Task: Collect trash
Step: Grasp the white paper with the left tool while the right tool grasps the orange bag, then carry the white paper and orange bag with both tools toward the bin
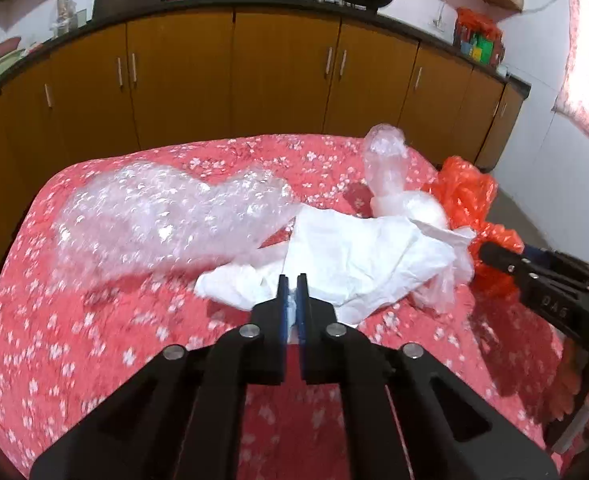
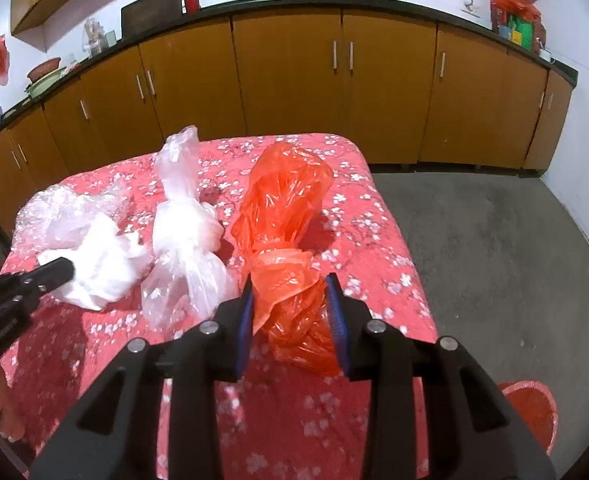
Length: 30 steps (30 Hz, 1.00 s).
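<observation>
Left wrist view: left hand-held gripper (image 1: 292,286) is clamped shut on the near edge of the white paper (image 1: 358,256).
Bubble wrap (image 1: 166,216): blurred, lying crosswise at the left of the table (image 1: 74,360).
Clear bag (image 2: 182,236): knotted, long axis running away from the camera.
Orange bag (image 2: 282,220): knotted, lying lengthwise, top pointing away.
Right hand-held gripper (image 2: 290,308): jaws part-closed around the orange bag's near end; whether the pads press on it cannot be told.

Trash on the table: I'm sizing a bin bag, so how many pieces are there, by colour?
Orange: 1, the orange bag
White: 1, the white paper
Clear: 2, the bubble wrap and the knotted clear bag
Total: 4
</observation>
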{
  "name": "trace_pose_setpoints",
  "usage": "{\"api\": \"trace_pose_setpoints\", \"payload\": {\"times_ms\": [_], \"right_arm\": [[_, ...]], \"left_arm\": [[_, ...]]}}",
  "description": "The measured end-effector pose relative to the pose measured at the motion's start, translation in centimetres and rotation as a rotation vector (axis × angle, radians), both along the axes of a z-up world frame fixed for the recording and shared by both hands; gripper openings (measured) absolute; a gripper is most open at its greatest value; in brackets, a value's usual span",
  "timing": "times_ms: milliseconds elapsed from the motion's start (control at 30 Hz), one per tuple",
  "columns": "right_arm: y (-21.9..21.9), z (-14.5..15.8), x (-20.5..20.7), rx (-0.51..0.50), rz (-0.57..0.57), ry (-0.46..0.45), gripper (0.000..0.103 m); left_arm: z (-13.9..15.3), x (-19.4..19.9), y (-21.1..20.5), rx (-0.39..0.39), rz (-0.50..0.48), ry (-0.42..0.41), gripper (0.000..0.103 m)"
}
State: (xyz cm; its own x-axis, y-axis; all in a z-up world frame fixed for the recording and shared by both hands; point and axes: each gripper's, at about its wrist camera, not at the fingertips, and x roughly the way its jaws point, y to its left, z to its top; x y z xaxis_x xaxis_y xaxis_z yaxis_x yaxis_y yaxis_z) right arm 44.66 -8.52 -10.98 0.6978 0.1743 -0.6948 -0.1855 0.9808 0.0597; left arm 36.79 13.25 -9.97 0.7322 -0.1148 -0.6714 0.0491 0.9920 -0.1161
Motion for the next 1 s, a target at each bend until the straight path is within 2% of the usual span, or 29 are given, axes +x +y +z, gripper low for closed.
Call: {"api": "trace_pose_setpoints", "payload": {"times_ms": [133,433,1000], "right_arm": [[-0.5,0.4,-1.3,-0.001,0.0,-0.027,0.033],[-0.8,1.8,-4.8,0.02,0.022,-0.061,0.032],[-2.7,4.3,-8.9,0.034,0.017,-0.106,0.032]], "left_arm": [[0.7,-2.9,0.9,0.023,0.0,-0.033,0.002],[1.0,-7.7,4.7,0.016,0.043,-0.027,0.002],[4.9,-9.5,1.7,0.007,-0.001,-0.114,0.002]]}}
